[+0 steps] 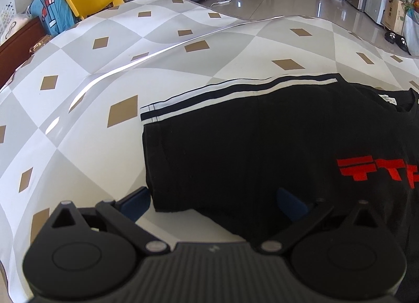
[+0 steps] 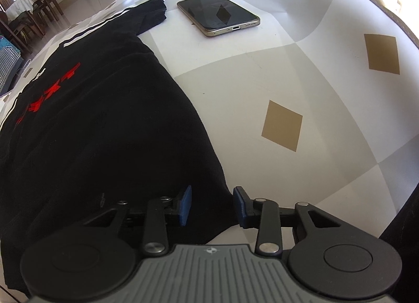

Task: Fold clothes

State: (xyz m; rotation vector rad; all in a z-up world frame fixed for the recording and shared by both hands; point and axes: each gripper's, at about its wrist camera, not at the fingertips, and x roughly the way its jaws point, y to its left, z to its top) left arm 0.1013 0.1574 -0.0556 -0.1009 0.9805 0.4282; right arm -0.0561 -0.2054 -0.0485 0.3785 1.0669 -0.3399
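My left gripper (image 1: 213,204) stands spread wide over the near corner of the black T-shirt (image 1: 262,151), and my right gripper (image 2: 212,204) is likewise parted, its fingers straddling the shirt's other near corner without pinching it. The shirt lies flat on the checkered table (image 1: 78,109), a striped sleeve (image 1: 235,91) toward the far edge. I judge folding barely begun; a phone (image 2: 218,13) sits beyond, just beside the other sleeve.
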